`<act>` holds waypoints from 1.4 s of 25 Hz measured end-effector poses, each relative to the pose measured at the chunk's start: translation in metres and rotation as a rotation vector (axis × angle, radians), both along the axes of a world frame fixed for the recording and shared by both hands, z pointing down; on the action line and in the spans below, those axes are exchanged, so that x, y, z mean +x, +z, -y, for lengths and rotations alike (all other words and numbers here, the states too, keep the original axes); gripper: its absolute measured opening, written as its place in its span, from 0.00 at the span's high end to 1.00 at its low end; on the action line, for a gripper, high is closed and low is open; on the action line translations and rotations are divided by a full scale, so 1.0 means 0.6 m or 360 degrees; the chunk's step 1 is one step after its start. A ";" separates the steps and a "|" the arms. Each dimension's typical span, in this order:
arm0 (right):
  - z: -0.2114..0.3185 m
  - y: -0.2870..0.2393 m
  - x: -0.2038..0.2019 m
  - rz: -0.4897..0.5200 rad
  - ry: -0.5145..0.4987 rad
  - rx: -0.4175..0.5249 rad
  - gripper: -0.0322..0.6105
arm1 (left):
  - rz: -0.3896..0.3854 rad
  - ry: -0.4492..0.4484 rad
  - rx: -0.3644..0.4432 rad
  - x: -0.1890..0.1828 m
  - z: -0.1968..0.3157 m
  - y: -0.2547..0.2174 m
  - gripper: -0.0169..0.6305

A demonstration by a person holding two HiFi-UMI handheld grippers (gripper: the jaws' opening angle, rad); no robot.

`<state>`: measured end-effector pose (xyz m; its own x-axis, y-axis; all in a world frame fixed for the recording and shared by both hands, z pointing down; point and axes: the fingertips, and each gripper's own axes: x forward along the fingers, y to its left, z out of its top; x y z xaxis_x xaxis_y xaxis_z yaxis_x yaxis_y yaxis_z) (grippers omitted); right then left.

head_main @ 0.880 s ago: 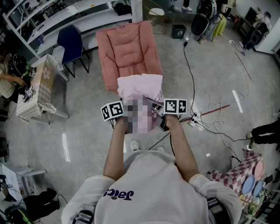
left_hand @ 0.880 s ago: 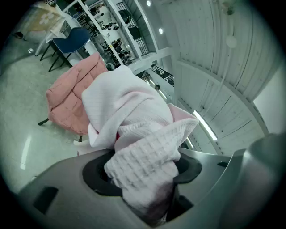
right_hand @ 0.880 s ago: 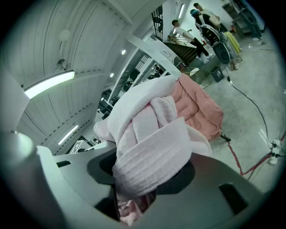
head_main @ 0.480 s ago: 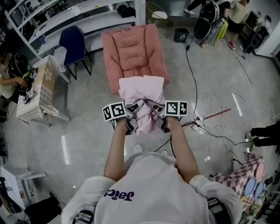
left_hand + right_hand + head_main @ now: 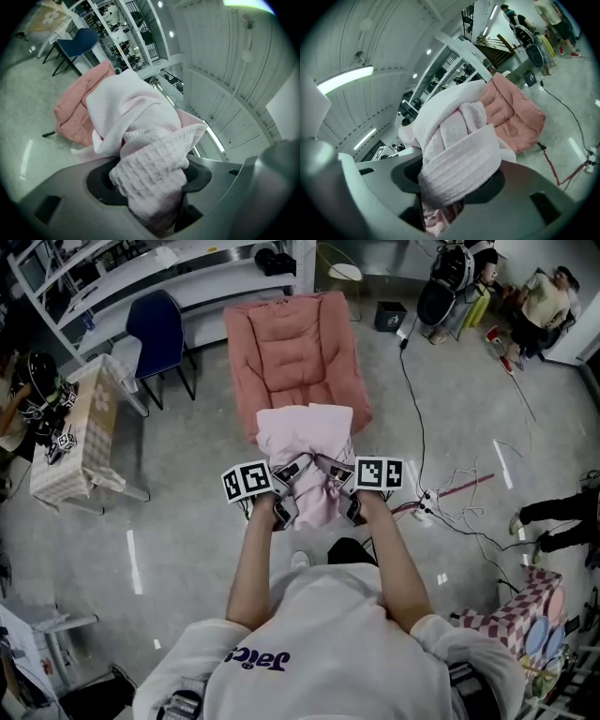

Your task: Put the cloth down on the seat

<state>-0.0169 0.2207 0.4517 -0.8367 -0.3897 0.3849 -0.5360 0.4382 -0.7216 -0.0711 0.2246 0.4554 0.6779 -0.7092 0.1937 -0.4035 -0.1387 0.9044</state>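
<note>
A pale pink waffle-weave cloth [image 5: 305,442] hangs bunched between both grippers, in the air just in front of a pink padded seat [image 5: 295,348] on the floor. My left gripper [image 5: 284,486] is shut on a thick fold of the cloth [image 5: 150,180]. My right gripper [image 5: 333,482] is shut on another fold of the cloth [image 5: 459,164]. The cloth's far end overlaps the seat's front edge in the head view; whether it touches the seat I cannot tell. The seat [image 5: 77,110] shows behind the cloth in the left gripper view, and the seat [image 5: 513,112] also in the right gripper view.
A blue chair [image 5: 157,329] and a small table with a checked cloth [image 5: 80,432] stand left of the seat. Cables [image 5: 441,493] and a power strip lie on the floor at right. White shelving [image 5: 141,268] runs along the back. People stand at far right.
The seat has come closer as the person walked forward. Both grippers still hold the cloth, carried nearer to the seat's front edge.
</note>
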 end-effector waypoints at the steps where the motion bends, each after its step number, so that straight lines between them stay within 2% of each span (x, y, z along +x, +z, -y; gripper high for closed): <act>1: 0.003 0.003 0.001 -0.0013 0.0005 -0.0008 0.62 | -0.0013 0.0003 -0.0011 0.001 0.004 0.004 0.52; 8: 0.065 0.019 0.011 0.0002 0.0006 -0.0052 0.62 | -0.0023 -0.0002 -0.0069 0.011 0.064 0.020 0.52; 14: 0.192 0.009 0.011 -0.0009 -0.0063 0.0012 0.62 | -0.0037 -0.0074 -0.0067 0.011 0.186 0.011 0.52; 18: 0.313 -0.028 0.025 0.0018 -0.0127 0.0108 0.62 | -0.0010 -0.0145 -0.0009 0.025 0.301 -0.025 0.52; 22: 0.428 -0.064 0.030 0.0058 -0.0191 0.0282 0.61 | 0.0016 -0.0235 0.0064 0.030 0.411 -0.060 0.52; 25: 0.459 -0.078 0.030 0.0052 -0.0218 0.0420 0.61 | 0.0014 -0.0288 0.0096 0.030 0.438 -0.069 0.52; 28: 0.470 -0.077 0.029 0.0046 -0.0239 0.0478 0.61 | 0.0004 -0.0332 0.0101 0.029 0.448 -0.066 0.52; 31: 0.495 -0.069 0.026 0.0043 -0.0270 0.0500 0.61 | -0.0005 -0.0373 0.0085 0.027 0.469 -0.055 0.52; 35: 0.533 -0.044 0.009 0.0041 -0.0289 0.0451 0.61 | -0.0005 -0.0401 0.0025 0.011 0.505 -0.031 0.52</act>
<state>-0.0113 -0.0988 0.4251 -0.9101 -0.3221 0.2606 -0.4144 0.7098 -0.5697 -0.0647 -0.0785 0.4371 0.4802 -0.8586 0.1793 -0.4241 -0.0483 0.9043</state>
